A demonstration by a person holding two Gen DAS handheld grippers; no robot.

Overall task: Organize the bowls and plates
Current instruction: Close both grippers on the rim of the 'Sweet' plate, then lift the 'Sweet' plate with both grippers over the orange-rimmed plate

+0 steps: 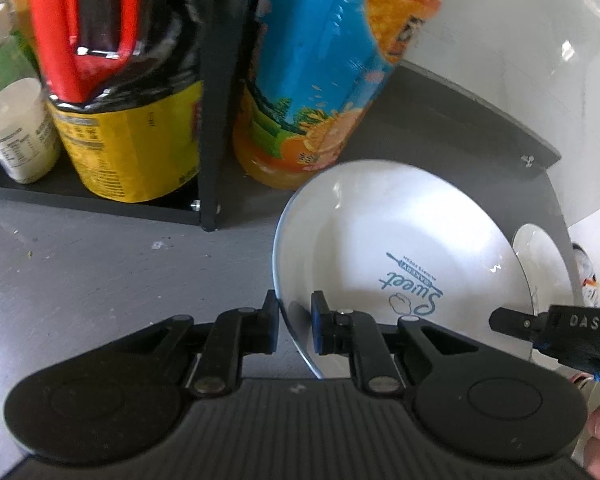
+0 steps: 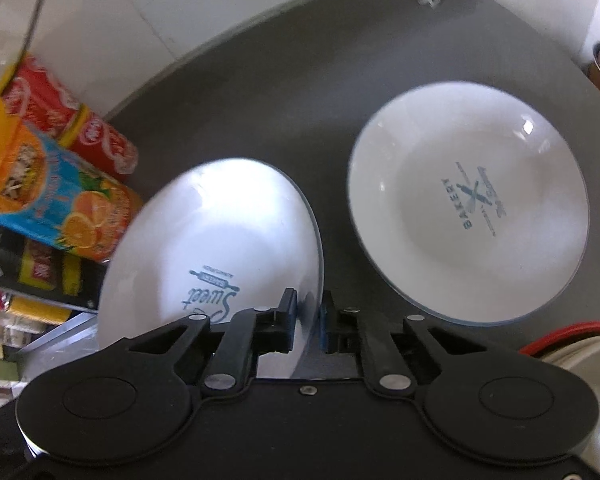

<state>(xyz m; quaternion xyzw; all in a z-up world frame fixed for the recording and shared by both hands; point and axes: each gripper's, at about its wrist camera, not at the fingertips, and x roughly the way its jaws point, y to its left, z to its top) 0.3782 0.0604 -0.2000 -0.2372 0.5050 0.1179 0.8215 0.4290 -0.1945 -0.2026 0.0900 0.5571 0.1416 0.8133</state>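
A white plate printed "Sweet" (image 1: 380, 240) (image 2: 220, 232) hangs tilted above the grey table (image 1: 80, 272). My left gripper (image 1: 296, 320) is shut on its near-left rim, one finger on each face. My right gripper (image 2: 309, 320) is shut on the plate's right rim; in the left wrist view it reaches in from the right (image 1: 504, 320). A second white plate printed "Bakery" (image 2: 468, 200) lies flat on the table to the right. Only a sliver of this plate (image 1: 540, 264) shows past the held one in the left wrist view.
A black shelf unit (image 1: 212, 120) stands just behind, holding an orange juice bottle (image 1: 312, 80), a dark bottle with a red handle (image 1: 120, 80) and a white jar (image 1: 20, 132). Red cola cans (image 2: 80, 128) stand further back. A red-rimmed container (image 2: 572, 340) sits near right. White wall borders the table.
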